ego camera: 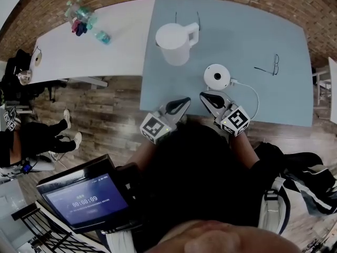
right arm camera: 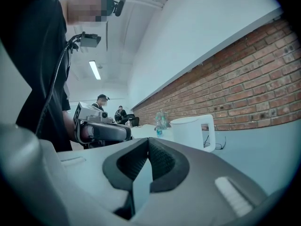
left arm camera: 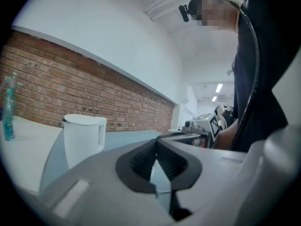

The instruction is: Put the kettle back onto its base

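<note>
While the kettle (ego camera: 176,42) stands upright on the blue tabletop (ego camera: 274,25), well apart from its base, the task looks unstarted. To its left, bottles (ego camera: 83,21) sit on a white tabletop (ego camera: 121,41), clear of the work. Nearer the person, the left tongs (ego camera: 182,104) are pinched together on nothing and point level toward the kettle, probably readying a reach. The round base (ego camera: 217,76) lies to the right, its cord (ego camera: 251,91) trailing off. The right tongs (ego camera: 209,99), likewise closed and empty, hover near it. Glasses (ego camera: 274,65) lie farther right.
</note>
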`<state>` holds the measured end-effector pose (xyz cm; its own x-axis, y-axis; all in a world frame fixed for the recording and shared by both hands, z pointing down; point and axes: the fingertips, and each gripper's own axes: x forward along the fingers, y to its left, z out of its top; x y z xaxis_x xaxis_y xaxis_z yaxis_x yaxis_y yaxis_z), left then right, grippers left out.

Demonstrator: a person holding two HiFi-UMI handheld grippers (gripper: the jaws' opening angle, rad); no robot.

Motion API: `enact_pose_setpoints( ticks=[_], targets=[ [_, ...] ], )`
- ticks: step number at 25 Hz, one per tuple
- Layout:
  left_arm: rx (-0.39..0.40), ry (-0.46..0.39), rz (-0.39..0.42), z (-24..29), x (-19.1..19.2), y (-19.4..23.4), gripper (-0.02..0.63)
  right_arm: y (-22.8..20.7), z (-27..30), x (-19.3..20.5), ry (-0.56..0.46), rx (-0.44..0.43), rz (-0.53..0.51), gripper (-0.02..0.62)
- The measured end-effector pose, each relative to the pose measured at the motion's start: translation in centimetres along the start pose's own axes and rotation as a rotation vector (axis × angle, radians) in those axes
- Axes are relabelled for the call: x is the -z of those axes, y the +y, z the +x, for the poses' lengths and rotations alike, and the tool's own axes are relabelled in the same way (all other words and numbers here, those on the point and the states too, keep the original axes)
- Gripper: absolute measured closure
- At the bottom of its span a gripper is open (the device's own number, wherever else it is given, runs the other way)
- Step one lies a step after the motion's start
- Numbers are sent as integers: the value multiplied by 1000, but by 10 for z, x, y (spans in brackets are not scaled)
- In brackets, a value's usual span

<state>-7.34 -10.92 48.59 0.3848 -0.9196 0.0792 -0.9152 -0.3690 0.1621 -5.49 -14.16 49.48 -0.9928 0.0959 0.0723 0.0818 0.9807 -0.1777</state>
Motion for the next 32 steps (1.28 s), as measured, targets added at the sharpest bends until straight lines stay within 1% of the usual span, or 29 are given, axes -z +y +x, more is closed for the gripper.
enact_pose_setpoints(
  ticks=[4, 9, 16, 21, 26, 30, 32],
  targets=[
    [6, 3, 3, -6, -6, 22, 607, -4, 15, -3, 8, 28, 10, 591],
    [19, -14, 3, -11, -14, 56, 609, -16, 41, -10, 7, 58, -6, 591],
    [77, -14, 9, -7, -12, 66, 607, -25, 50, -14, 8, 107, -22, 591],
    [104, -16, 8, -4, -12, 80, 607, -41, 53, -1, 13, 158, -47, 591],
    [103, -8, -2, -7, -9, 98, 607, -48, 63, -2, 14, 184, -63, 591],
    [109, -4, -6, -7, -8, 105, 608, -52, 67, -7, -3, 196, -28, 591],
    [113, -7, -4, -7, -8, 105, 607, -54, 69, -8, -2, 198, -35, 591]
  ],
)
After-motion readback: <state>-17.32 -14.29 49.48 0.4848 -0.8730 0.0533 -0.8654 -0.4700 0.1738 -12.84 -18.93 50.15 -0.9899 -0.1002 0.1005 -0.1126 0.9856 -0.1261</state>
